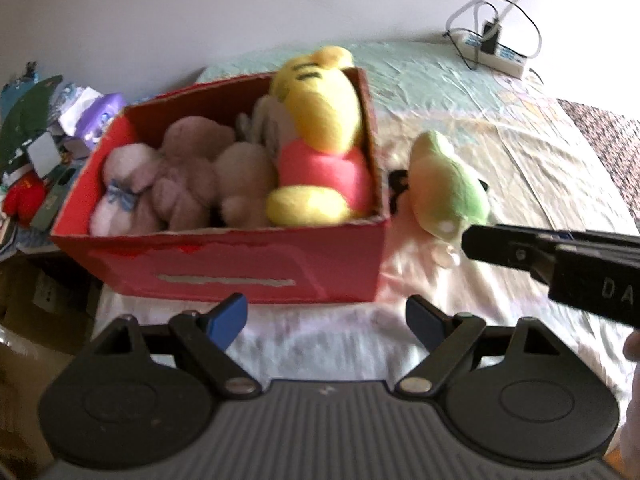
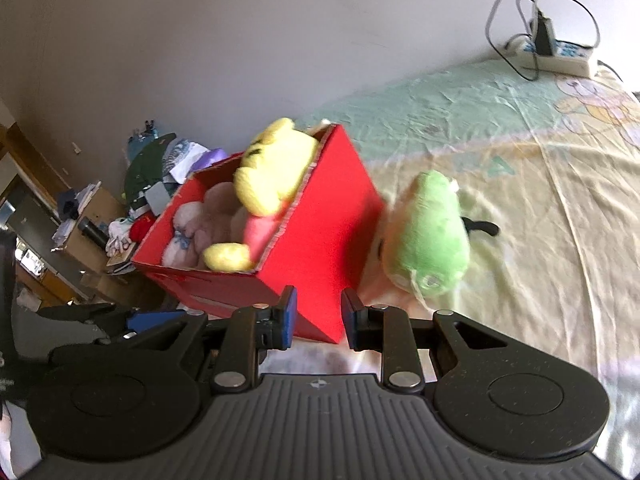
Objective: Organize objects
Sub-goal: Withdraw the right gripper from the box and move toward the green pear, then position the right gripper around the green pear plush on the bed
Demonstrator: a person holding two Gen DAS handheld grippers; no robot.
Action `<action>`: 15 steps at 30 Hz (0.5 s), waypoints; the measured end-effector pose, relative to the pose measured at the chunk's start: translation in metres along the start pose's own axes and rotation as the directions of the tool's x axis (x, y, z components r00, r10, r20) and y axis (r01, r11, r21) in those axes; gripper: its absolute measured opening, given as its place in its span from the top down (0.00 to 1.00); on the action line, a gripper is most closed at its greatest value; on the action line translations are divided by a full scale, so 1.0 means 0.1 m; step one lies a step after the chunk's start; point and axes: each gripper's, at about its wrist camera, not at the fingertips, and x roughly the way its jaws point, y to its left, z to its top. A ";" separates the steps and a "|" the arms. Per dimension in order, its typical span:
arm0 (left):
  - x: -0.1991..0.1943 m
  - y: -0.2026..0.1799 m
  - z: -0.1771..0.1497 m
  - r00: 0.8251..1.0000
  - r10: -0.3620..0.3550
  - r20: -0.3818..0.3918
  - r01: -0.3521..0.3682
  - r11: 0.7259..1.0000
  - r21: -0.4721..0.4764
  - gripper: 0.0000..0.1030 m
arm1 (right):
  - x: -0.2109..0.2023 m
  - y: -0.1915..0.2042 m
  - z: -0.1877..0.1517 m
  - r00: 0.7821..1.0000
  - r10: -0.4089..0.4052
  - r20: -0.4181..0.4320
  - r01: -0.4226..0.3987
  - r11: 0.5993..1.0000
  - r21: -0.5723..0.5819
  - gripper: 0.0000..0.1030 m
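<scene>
A red cardboard box (image 1: 224, 264) stands on the bed and holds a yellow bear plush with a pink shirt (image 1: 316, 140) and several grey and white plush toys (image 1: 180, 172). A green and cream plush (image 1: 448, 180) lies on the sheet just right of the box; it also shows in the right wrist view (image 2: 432, 232). My left gripper (image 1: 326, 320) is open and empty, in front of the box. My right gripper (image 2: 318, 318) is open with a narrower gap, empty, near the box's front corner (image 2: 320, 264). Its body shows in the left wrist view (image 1: 560, 260) beside the green plush.
A power strip with cables (image 1: 496, 52) lies at the bed's far right by the wall. A cluttered pile of clothes and small items (image 1: 44, 140) sits left of the box. Brown furniture with clutter (image 2: 72, 232) stands to the left of the bed.
</scene>
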 end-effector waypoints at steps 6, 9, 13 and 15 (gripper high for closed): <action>0.08 -0.20 -0.06 0.997 -0.083 -0.006 0.083 0.994 0.069 0.16 | 0.02 -0.23 -0.03 0.999 -0.050 -0.007 0.050 0.998 0.044 0.74; 0.13 -0.29 -0.06 0.989 -0.149 -0.010 0.150 0.984 0.093 0.16 | 0.03 -0.36 -0.03 0.996 -0.084 -0.012 0.085 0.994 0.071 0.74; 0.20 -0.41 -0.05 0.977 -0.213 -0.005 0.211 0.969 0.131 0.16 | 0.06 -0.52 0.02 0.993 -0.121 -0.016 0.122 0.988 0.098 0.74; 0.25 -0.49 -0.05 0.972 -0.234 -0.002 0.231 0.960 0.158 0.16 | 0.08 -0.57 0.07 0.992 -0.126 -0.013 0.127 0.987 0.103 0.74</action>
